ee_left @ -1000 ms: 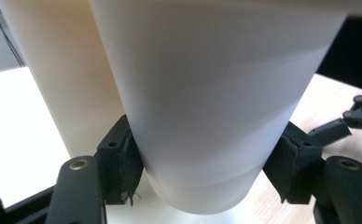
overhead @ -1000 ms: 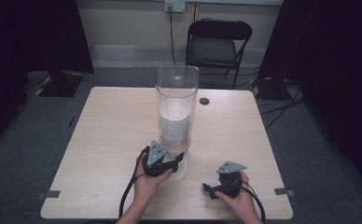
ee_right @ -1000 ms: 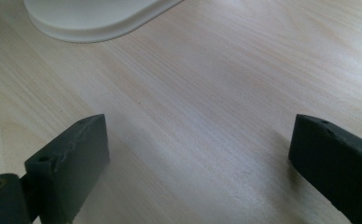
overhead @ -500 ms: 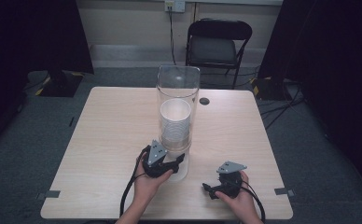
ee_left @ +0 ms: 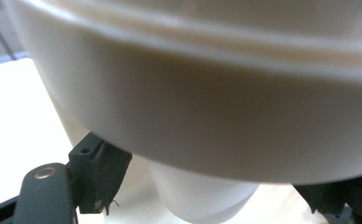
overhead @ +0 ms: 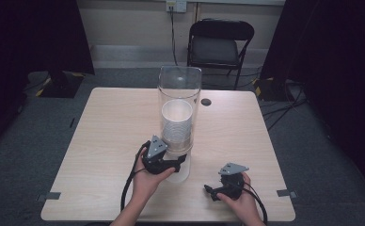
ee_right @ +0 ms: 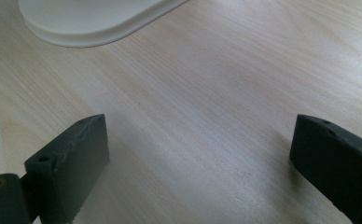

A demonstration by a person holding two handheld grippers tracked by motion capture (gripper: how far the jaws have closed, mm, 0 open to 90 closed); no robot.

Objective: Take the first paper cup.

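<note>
The left gripper (overhead: 171,165) is clamped on the bottom cup (ee_left: 202,196) under the tube (overhead: 179,94); a skewed pull could topple it; the right gripper (overhead: 218,190) rests apart beside it on the counter (overhead: 105,122).

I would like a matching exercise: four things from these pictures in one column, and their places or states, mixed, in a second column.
1. stack of white cups
2. left hand-held gripper
3. right hand-held gripper
4. black folding chair

a. open above bare table
b. behind the table, on the floor
c. inside the clear tube
d. jaws on either side of the dispenser's white base

Pairs: 1-c, 2-d, 3-a, 4-b
</note>
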